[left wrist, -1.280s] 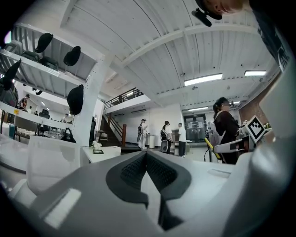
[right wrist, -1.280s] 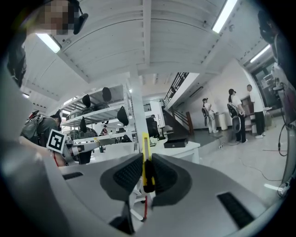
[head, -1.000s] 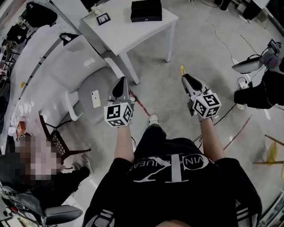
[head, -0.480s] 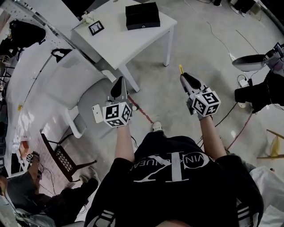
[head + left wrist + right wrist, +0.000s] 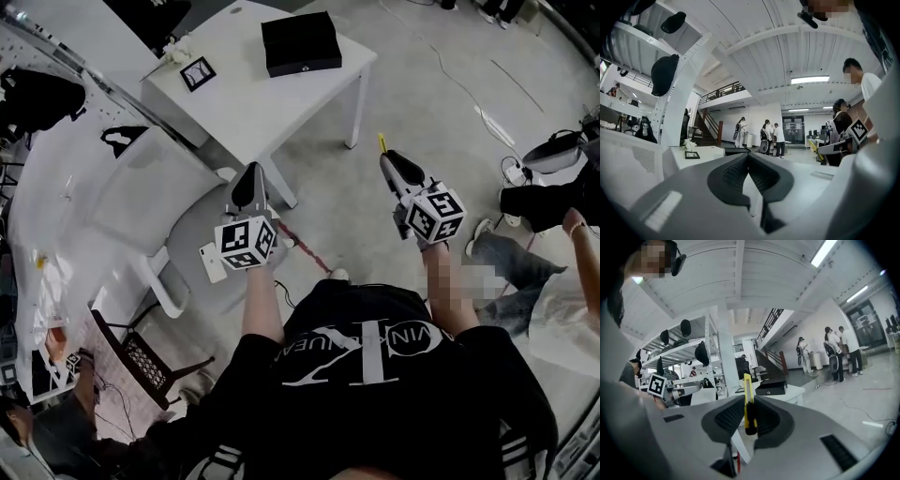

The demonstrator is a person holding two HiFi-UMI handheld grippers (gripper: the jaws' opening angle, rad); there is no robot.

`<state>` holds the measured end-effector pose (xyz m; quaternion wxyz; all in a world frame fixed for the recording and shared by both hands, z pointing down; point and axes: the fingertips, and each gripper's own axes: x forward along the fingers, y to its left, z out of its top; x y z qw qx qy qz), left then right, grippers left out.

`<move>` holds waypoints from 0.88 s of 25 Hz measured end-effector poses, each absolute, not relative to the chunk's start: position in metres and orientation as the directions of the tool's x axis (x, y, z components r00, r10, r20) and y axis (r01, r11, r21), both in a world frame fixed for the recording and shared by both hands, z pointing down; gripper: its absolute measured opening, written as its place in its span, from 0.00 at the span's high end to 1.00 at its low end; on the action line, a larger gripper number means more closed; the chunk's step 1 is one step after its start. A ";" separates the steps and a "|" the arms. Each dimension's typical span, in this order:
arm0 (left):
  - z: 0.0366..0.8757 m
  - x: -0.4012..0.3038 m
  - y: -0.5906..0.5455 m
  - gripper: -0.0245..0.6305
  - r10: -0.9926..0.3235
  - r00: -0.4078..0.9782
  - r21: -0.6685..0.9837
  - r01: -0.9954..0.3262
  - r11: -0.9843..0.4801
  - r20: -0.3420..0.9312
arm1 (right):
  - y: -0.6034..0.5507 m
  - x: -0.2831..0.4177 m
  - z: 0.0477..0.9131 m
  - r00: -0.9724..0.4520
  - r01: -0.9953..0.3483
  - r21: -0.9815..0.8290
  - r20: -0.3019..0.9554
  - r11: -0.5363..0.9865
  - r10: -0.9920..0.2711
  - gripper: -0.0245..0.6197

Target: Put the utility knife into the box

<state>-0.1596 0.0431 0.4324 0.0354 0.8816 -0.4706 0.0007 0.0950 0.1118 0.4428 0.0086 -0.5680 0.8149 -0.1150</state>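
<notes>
Left gripper point(image 5: 249, 176): left of centre in the head view, held out over the floor. In the left gripper view point(image 5: 749, 158) its 2 jaws are pressed together with nothing between them.
Right gripper point(image 5: 391, 161): right of centre in the head view, about level with the left gripper and well apart from it. In the right gripper view point(image 5: 749, 405) its jaws are clamped on the utility knife.
Utility knife point(image 5: 747, 394): yellow with a black lower end, standing upright between the right gripper's pads in the middle of the right gripper view. Its upper part rises above the pads. In the head view only its yellow tip point(image 5: 382, 143) shows past the jaws, pointing toward the top of the frame.
Box point(image 5: 300, 43): black and apparently closed, at top centre of the head view on the white table, well apart from both grippers. In the right gripper view point(image 5: 771, 388) it sits just right of the knife, farther off.
White table point(image 5: 272, 103): upper centre of the head view, with 1 leg reaching down between the 2 grippers.
Picture frame point(image 5: 197, 73): small and dark-edged, on the table to the left of the box.
Phone point(image 5: 212, 263): white, lying flat on a pale rounded seat, just left of the left gripper's marker cube point(image 5: 246, 242).
</notes>
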 end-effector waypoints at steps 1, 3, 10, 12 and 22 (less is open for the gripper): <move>0.432 -0.160 0.040 0.95 -0.830 0.557 0.064 -0.830 -0.554 0.034 | 0.109 0.094 0.441 -0.355 -0.924 -0.194 0.117 0.329 -0.928 0.85; 0.434 -0.159 0.037 0.95 -0.827 0.562 0.069 -0.827 -0.559 0.036 | 0.108 0.093 0.440 -0.353 -0.925 -0.190 0.117 0.328 -0.928 0.85; 0.440 -0.152 0.033 0.95 -0.818 0.573 0.077 -0.818 -0.569 0.050 | 0.100 0.099 0.440 -0.343 -0.927 -0.199 0.116 0.317 -0.932 0.85; 0.440 -0.151 0.030 0.95 -0.819 0.572 0.074 -0.820 -0.567 0.056 | 0.095 0.102 0.442 -0.343 -0.926 -0.208 0.118 0.315 -0.932 0.85; 0.436 -0.157 -0.032 0.95 -0.849 0.526 0.047 -0.850 -0.524 0.054 | 0.014 0.100 0.439 -0.403 -0.902 -0.208 0.086 0.379 -0.911 0.85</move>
